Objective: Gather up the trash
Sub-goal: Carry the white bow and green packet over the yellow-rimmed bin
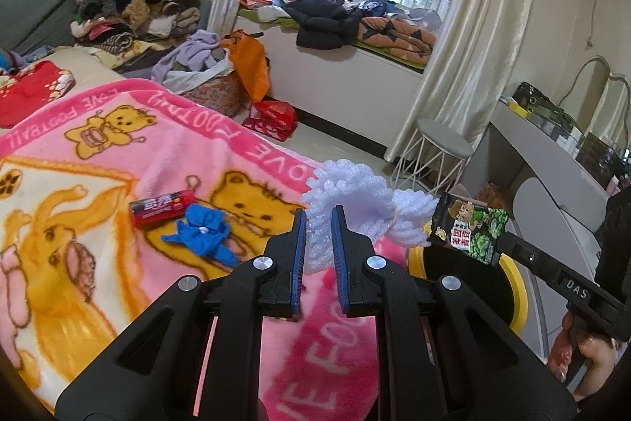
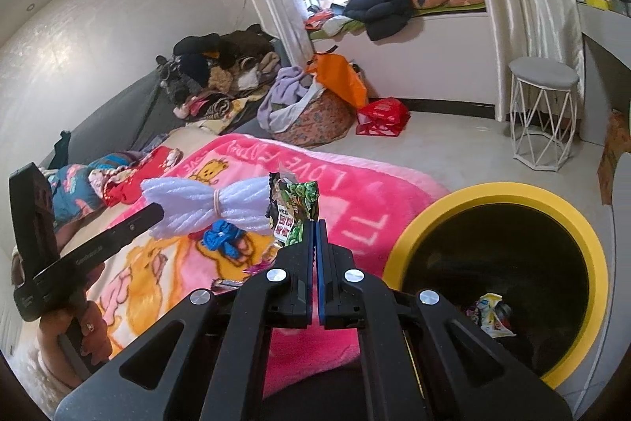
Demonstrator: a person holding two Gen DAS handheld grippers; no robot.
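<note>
Your left claw [image 1: 318, 214] grips one end of the white foam bundle [image 1: 355, 200], lifted above the pink blanket [image 1: 189, 152] at the bed's edge. Your right claw [image 2: 316, 223] is pinched nearly closed on the green snack wrapper [image 2: 294, 204], held up just beside the foam. The yellow-rimmed bin [image 2: 410, 223] sits on the floor near the bed, wrappers [image 2: 491, 314] already inside. A red packet [image 1: 157, 212] and a blue scrap [image 1: 203, 233] lie touching on the blanket.

The pink fleece bear-print blanket [image 1: 165, 160] reads "LOVE FOOTBALL" (upside down); the black right gripper's arm [image 1: 572, 292] reads "DAS".
</note>
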